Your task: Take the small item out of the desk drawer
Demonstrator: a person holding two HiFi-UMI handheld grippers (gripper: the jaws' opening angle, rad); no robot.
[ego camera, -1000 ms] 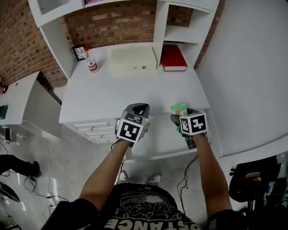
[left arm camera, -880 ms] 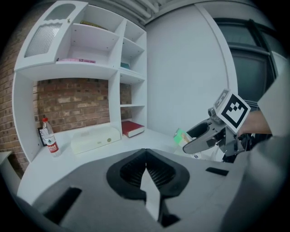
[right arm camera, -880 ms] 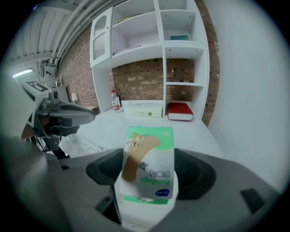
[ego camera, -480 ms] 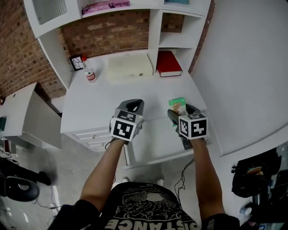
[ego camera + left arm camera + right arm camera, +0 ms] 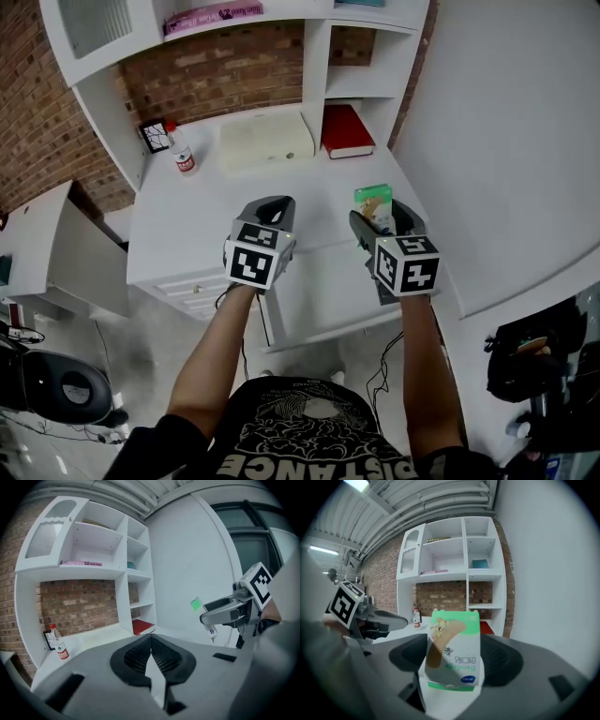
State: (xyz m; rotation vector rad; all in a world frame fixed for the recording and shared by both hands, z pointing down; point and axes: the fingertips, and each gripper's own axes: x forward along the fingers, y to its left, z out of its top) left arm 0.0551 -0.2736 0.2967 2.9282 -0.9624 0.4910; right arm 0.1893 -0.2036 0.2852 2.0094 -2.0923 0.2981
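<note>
Right gripper view: bandage box clamped in right tongs

Right tongs (image 5: 452, 667) were clenched on the small bandage box (image 5: 453, 651), one pad on each side. Box was white with green bands and a picture of a tan plaster strip. Green word "Bandage" read upside down near its lower end; the blue oval logo and other characters were too small to read.

Head view put the box (image 5: 373, 202) at the tip of the right tongs (image 5: 380, 220), out of the drawer and over the right part of the white tabletop (image 5: 206, 206). Desk drawer (image 5: 319, 291) stood pulled out below both forearms.

Left tongs (image 5: 151, 654) were clenched shut, ribbed pads meeting, nothing between them. In head view the left tongs (image 5: 272, 211) sat beside the right ones, apart from the box.

At the back of the tabletop: a clear bottle (image 5: 180, 155) with red cap and red label, print unreadable; a flat cream case (image 5: 265, 141); a red book (image 5: 345, 131) in the low cubby. A pink book (image 5: 211, 16) lay on the shelf above, spine text not legible. Shirt print (image 5: 309, 464) showed "STANCE" in part.
</note>
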